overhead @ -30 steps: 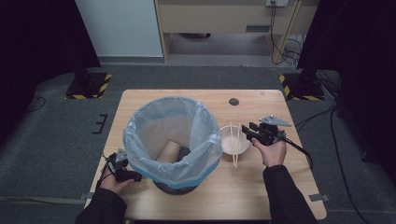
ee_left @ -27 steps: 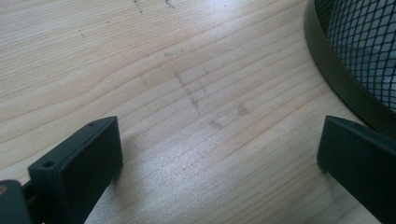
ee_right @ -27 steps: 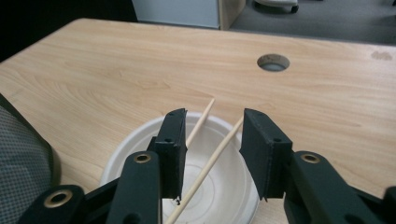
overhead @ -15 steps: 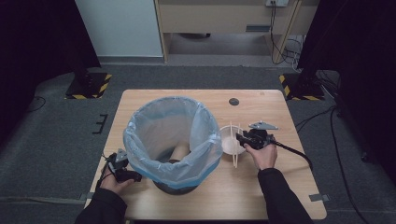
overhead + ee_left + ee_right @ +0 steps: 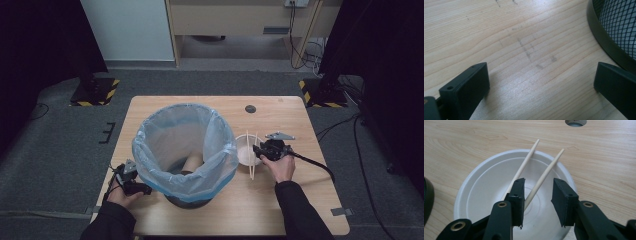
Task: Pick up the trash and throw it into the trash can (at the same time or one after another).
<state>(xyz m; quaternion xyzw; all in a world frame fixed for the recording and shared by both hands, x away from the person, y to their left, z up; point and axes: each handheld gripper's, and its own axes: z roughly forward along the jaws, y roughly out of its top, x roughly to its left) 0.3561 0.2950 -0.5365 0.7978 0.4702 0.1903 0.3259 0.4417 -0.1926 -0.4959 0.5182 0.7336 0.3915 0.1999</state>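
Wooden chopsticks (image 5: 534,172) lie across the white bowl (image 5: 481,195) on the counter (image 5: 461,145); the right hand-held gripper (image 5: 537,195), half open, straddles only one stick, so closing could roll the other away.

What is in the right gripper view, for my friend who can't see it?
Open black tongs hover over a white bowl, with one of two chopsticks between them. The bowl sits on a wooden table.

— What sort of place is this?
— A lab or test room: a pale wooden table (image 5: 300,200) on grey carpet (image 5: 60,150), black curtains (image 5: 385,60), yellow-black striped stand feet (image 5: 95,91), trailing cables (image 5: 305,30).
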